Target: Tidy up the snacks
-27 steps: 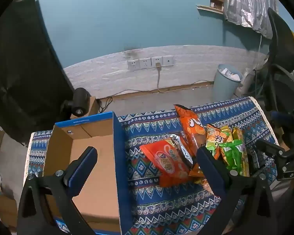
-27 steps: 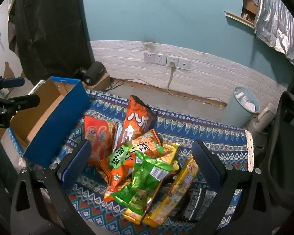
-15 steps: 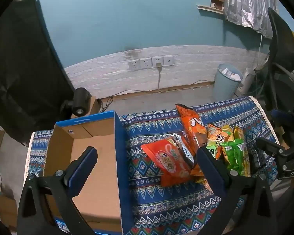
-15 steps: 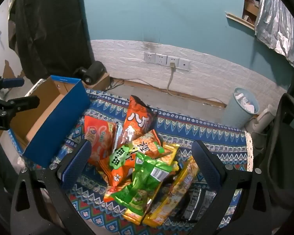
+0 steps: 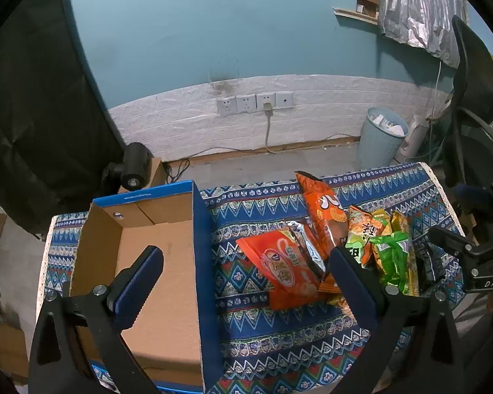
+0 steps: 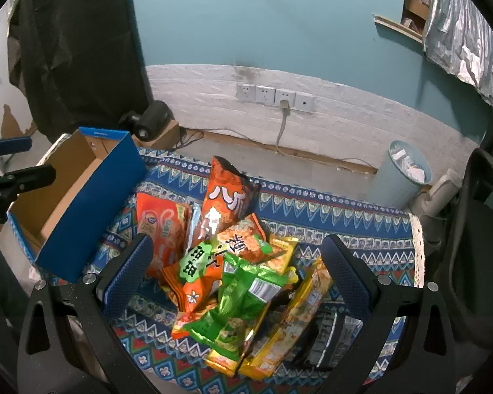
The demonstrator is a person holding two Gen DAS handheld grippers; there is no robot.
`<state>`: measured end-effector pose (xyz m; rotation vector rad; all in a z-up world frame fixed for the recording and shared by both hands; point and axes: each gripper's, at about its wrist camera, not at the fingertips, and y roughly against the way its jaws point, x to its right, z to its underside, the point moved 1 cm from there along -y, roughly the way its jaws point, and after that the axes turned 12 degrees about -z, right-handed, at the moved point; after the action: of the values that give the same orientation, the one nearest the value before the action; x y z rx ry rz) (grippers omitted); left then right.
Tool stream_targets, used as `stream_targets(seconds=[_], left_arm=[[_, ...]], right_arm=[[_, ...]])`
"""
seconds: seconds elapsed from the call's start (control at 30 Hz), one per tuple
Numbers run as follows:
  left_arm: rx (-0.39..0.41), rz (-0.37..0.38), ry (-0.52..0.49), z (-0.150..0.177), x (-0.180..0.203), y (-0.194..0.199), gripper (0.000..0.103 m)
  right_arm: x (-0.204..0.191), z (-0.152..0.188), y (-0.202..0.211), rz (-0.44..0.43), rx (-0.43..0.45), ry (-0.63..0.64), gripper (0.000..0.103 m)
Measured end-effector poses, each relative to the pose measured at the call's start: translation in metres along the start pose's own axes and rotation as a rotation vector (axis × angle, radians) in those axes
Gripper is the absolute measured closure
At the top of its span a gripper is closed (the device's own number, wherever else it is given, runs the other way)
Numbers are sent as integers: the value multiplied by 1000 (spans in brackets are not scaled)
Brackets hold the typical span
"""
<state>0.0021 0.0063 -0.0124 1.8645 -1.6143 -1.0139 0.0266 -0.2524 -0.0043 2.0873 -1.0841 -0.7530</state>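
Observation:
A pile of snack bags [image 6: 233, 262] lies on a patterned cloth [image 6: 345, 223]: a tall orange bag [image 6: 225, 203], a flat red-orange bag [image 6: 162, 226], green bags [image 6: 243, 292] and yellow bags [image 6: 299, 308]. An empty blue cardboard box [image 5: 161, 262] stands left of the pile; it also shows in the right wrist view [image 6: 92, 210]. My left gripper [image 5: 246, 272] is open and empty, above the box's right wall. My right gripper [image 6: 236, 262] is open and empty, above the pile.
A blue waste bin [image 5: 379, 141] and a black office chair [image 5: 476, 105] stand at the right. A black camera [image 5: 133, 167] sits behind the box. A wall with sockets [image 5: 256, 101] is at the back. The cloth's lace edge [image 6: 417, 256] is at the right.
The left wrist view has shifted slightly, so the box and snacks sit a touch further right. The right gripper has barely moved. Both grippers stay open.

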Motion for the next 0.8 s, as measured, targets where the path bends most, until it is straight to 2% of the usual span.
stream_targets(seconds=[0.2,0.8], left_arm=[[-25,13,2,1,0,-5,1],[-24,-1,-7,4,0,-5,1]], right_arm=[[-3,0,-1,7,-6,11,3],[-4,2,-4,9,-15,13,3]])
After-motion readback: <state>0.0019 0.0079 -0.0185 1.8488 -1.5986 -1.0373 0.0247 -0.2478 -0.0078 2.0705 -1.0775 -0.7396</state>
